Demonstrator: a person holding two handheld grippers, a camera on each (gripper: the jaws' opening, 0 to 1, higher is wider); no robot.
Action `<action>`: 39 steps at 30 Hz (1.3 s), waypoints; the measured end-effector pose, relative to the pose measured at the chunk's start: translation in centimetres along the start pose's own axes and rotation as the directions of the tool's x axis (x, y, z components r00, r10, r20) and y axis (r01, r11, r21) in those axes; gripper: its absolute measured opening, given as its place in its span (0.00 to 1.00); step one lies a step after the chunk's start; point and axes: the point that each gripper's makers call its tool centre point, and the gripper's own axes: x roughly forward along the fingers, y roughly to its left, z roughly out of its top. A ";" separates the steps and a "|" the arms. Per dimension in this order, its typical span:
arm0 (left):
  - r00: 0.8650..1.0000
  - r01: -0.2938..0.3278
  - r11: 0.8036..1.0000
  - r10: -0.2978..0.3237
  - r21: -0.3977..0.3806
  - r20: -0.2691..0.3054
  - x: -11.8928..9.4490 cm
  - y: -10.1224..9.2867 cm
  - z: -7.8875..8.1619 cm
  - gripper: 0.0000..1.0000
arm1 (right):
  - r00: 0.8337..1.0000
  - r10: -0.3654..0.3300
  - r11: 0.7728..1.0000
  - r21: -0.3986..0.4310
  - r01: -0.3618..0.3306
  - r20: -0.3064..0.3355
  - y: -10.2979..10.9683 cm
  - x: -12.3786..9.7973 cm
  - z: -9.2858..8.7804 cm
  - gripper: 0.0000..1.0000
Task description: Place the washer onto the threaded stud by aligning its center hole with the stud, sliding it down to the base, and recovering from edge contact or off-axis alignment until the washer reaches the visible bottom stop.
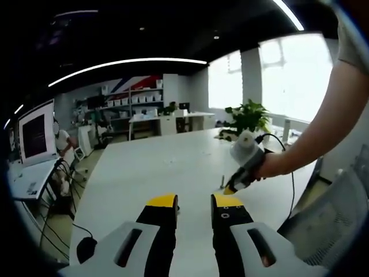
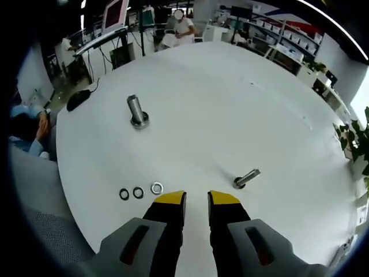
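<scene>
In the right gripper view, three small washers lie in a row on the white table [image 2: 230, 104] just left of my jaws: a silver washer [image 2: 157, 187] and two dark rings [image 2: 138, 192] [image 2: 124, 194]. A thick metal stud [image 2: 136, 109] stands upright on a round base further out to the left. A thinner stud [image 2: 247, 178] sits right of the jaws, leaning in the picture. My right gripper [image 2: 197, 199] is open and empty, close beside the silver washer. My left gripper [image 1: 195, 202] is open and empty above the table; the right gripper [image 1: 230, 187] shows ahead of it.
A person's hand [image 1: 271, 166] and arm hold the right gripper. A black mouse [image 2: 77, 99] lies near the table's far-left edge. A monitor [image 1: 37, 131], shelves, a potted plant [image 1: 249, 118] and a mesh chair [image 1: 328, 213] ring the table. A seated person [image 2: 179, 29] is beyond the far end.
</scene>
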 end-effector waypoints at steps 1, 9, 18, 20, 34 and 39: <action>1.000 0.000 1.000 0.000 0.000 0.000 0.0 0.0 0.0 0.21 | 1.000 0.001 1.000 -0.001 -0.001 0.000 0.1 0.1 -0.1 0.17; 1.000 0.004 1.000 -0.004 -0.002 -0.002 0.1 0.0 -0.1 0.21 | 0.999 0.032 0.999 -0.020 -0.032 -0.009 1.9 0.9 0.0 0.17; 1.000 -0.001 1.000 0.001 -0.003 -0.005 0.0 0.1 -0.2 0.21 | 0.996 0.083 0.995 -0.042 -0.085 -0.040 4.0 2.1 -0.6 0.17; 1.000 -0.002 1.000 0.002 -0.003 -0.008 0.0 0.1 -0.2 0.21 | 0.995 0.089 0.995 -0.050 -0.091 -0.042 4.4 2.2 -0.7 0.17; 1.000 0.002 1.000 -0.002 0.006 -0.026 0.2 -0.1 -0.6 0.21 | 0.992 0.117 0.992 -0.051 -0.119 -0.042 5.6 3.2 -0.8 0.20; 0.999 0.008 1.000 -0.007 0.009 -0.034 0.3 -0.2 -0.7 0.21 | 0.992 0.119 0.992 -0.046 -0.121 -0.053 5.4 3.6 -1.3 0.20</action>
